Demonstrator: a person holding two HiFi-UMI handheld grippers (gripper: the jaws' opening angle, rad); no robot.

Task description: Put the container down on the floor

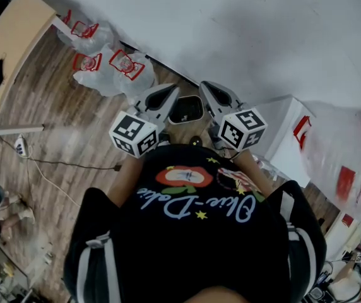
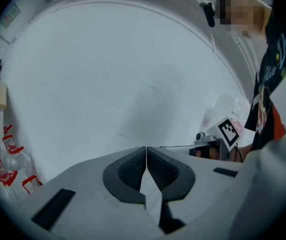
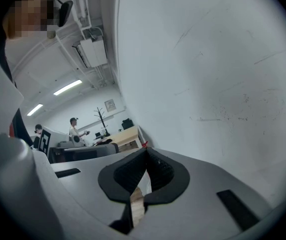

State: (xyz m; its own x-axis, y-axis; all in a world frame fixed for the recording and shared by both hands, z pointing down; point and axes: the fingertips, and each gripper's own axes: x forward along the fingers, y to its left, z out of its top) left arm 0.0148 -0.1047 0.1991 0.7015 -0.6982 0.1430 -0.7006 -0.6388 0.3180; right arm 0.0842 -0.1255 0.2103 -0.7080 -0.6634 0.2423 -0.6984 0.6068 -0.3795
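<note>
Noted clenched and empty: left gripper [image 1: 171, 90], right gripper [image 1: 206, 86]. The container [image 1: 186, 109] is seen on the floor [image 1: 60, 128] below, between them.

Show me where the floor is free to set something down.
Bare wood floor lies between the table, the plastic bags and the cable. Crowded: the bags against the wall, clutter at lower left, white box at right.

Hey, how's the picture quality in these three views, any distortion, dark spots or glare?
Head view: wide-angle bend, dim overall, the black shirt swallows detail. Left gripper view: fisheye circle with dark corners, white wall evenly lit. Right gripper view: same dark corners, ceiling lights show as bright streaks.
</note>
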